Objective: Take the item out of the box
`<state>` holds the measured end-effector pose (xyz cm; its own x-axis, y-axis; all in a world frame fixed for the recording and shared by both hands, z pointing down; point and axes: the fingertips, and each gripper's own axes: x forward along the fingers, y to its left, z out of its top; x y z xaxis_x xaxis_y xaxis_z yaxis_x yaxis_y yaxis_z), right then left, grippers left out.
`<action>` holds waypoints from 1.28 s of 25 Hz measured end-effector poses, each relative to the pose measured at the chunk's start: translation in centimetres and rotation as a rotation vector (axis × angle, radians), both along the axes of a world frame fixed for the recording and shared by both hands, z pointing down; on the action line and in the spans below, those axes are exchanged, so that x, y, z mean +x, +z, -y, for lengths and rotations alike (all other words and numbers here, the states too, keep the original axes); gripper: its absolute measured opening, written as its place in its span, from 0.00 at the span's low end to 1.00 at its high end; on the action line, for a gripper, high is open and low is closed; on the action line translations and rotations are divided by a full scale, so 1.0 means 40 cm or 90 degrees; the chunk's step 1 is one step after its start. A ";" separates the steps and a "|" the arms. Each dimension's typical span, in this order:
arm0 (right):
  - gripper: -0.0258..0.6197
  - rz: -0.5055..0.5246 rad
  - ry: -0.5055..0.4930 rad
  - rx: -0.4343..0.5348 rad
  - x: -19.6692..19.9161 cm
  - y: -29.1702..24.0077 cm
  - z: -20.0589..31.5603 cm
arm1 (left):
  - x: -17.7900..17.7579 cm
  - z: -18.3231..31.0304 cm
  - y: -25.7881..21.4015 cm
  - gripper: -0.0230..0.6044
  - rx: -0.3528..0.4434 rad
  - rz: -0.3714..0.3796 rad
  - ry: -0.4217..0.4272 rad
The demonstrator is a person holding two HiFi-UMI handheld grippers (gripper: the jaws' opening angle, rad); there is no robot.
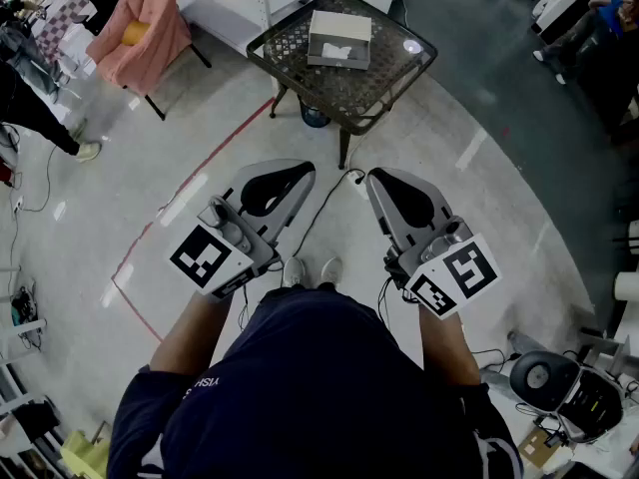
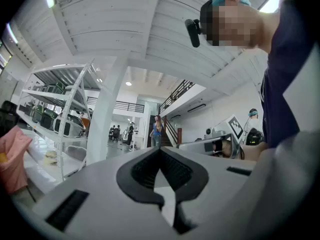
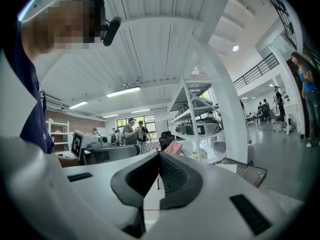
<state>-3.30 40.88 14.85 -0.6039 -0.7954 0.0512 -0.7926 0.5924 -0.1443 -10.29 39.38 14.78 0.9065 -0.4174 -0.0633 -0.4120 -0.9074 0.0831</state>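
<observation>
The pale grey rectangular cardboard box (image 1: 339, 38) sits on the dark metal mesh worktop (image 1: 391, 80) at the top of the head view. It is well apart from both pairs of tongs, which are held low and close to the person's body over the grey floor (image 1: 479, 168). The left gripper (image 1: 300, 174) and the right gripper (image 1: 377, 180) both point roughly towards the worktop, one to each side of the person's shoes, and neither touches the box or the worktop. In each gripper view the black pads meet at their tips with nothing between them, so both pairs of tongs are together and empty. Only the head view shows the box from above, along with a red line (image 1: 205, 163) on the floor running up towards the worktop and a pink cloth (image 1: 150, 18) draped at the upper left. The gripper views look out level across the hall instead. The left gripper view takes in a white shelving rack (image 2: 60, 109), the pink cloth at its left edge and the other gripper off to the right. The right gripper view catches an edge of the mesh worktop at its right, with a pale shape on it that may be the box. What the box contains is hard to make out: a whitish patch shows along its near side, too small to name. The person's torso hides the lower arms in the head view.
</observation>
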 end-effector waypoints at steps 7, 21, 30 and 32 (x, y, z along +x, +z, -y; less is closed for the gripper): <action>0.08 -0.003 0.005 -0.002 -0.044 0.000 0.010 | -0.044 0.010 -0.003 0.05 0.001 -0.008 0.003; 0.08 0.006 0.042 -0.014 -0.108 0.031 0.092 | -0.109 0.095 0.026 0.05 0.002 -0.008 0.034; 0.08 0.011 0.047 -0.020 -0.075 0.024 0.176 | -0.089 0.174 0.028 0.05 -0.009 -0.001 0.031; 0.08 0.014 0.044 -0.024 -0.054 0.034 0.211 | -0.071 0.209 0.038 0.05 -0.013 0.002 0.027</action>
